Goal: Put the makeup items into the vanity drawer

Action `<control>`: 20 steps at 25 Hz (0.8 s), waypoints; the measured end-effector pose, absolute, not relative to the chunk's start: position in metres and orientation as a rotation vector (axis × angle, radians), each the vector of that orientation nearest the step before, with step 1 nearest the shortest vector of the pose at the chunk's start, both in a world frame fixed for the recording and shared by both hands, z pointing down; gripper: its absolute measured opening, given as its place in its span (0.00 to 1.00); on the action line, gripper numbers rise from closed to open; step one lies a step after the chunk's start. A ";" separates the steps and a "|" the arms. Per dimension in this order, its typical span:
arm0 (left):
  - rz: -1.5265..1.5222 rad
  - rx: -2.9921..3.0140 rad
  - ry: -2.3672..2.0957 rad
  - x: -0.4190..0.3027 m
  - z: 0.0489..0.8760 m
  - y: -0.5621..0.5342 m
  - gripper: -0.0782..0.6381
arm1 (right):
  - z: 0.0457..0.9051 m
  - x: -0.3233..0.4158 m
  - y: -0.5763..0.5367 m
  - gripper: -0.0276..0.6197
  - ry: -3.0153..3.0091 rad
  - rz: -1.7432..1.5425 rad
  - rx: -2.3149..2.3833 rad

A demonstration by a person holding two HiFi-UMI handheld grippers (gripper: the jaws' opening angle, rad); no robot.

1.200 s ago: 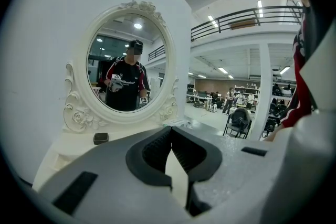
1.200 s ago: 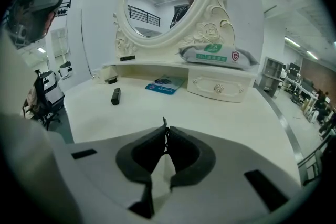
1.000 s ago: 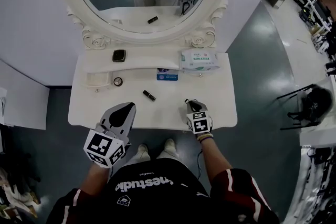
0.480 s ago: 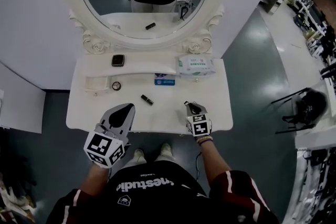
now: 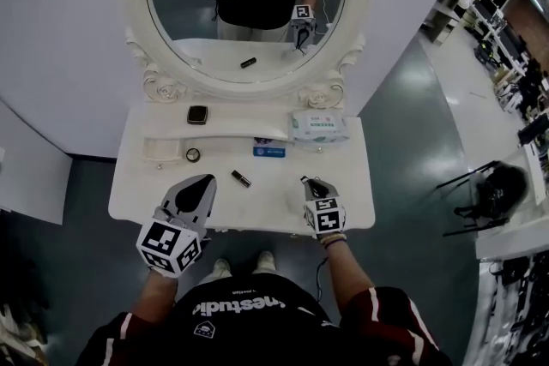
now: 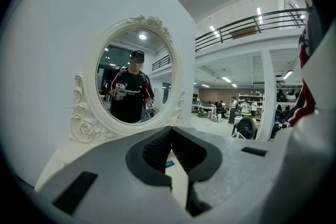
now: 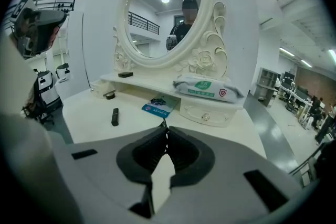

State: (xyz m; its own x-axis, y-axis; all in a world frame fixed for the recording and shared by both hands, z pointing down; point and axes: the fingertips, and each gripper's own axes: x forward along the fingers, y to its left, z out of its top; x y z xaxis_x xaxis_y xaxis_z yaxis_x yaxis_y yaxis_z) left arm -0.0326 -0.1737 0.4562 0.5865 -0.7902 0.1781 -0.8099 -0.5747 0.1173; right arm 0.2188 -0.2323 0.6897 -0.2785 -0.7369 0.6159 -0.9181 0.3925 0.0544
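Note:
A white vanity table [image 5: 283, 201] carries a black lipstick [image 5: 241, 177], a round compact [image 5: 193, 155] and a blue packet [image 5: 269, 152]. A square black compact [image 5: 197, 114] lies on the raised shelf. At the left a small drawer [image 5: 159, 150] stands pulled out. My left gripper [image 5: 204, 182] hovers over the front edge, shut and empty. My right gripper [image 5: 310, 182] sits at the front right, also shut on nothing. In the right gripper view the lipstick [image 7: 114, 116], blue packet [image 7: 159, 106] and round compact [image 7: 109, 95] lie beyond the jaws.
A pack of wipes [image 5: 319, 125] lies on the shelf at the right, above a closed drawer with a knob [image 7: 206, 114]. An oval mirror [image 5: 249, 4] rises behind the table. Grey floor surrounds the vanity, and a dark chair [image 5: 489, 189] stands at the right.
The head view has shifted, so more of the mirror shows and the table sits lower in the picture. Both grippers remain shut near the front edge.

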 end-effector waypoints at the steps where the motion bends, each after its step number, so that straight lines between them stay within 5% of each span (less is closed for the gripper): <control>1: 0.154 2.626 -1.348 -0.035 0.456 -0.174 0.12 | 0.687 0.218 -0.233 0.08 -2.097 0.418 1.415; 20: 0.050 2.574 -1.480 -0.077 0.433 -0.179 0.12 | 0.583 0.171 -0.229 0.07 -2.278 0.289 1.409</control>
State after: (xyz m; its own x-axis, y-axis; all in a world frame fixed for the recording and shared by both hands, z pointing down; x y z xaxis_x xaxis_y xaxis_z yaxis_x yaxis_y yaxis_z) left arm -0.0774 -0.1791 0.4327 0.5063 -0.8548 0.1139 -0.8605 -0.4921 0.1316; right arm 0.1710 -0.2291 0.5833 -0.3817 -0.7944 0.4724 -0.8872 0.4582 0.0536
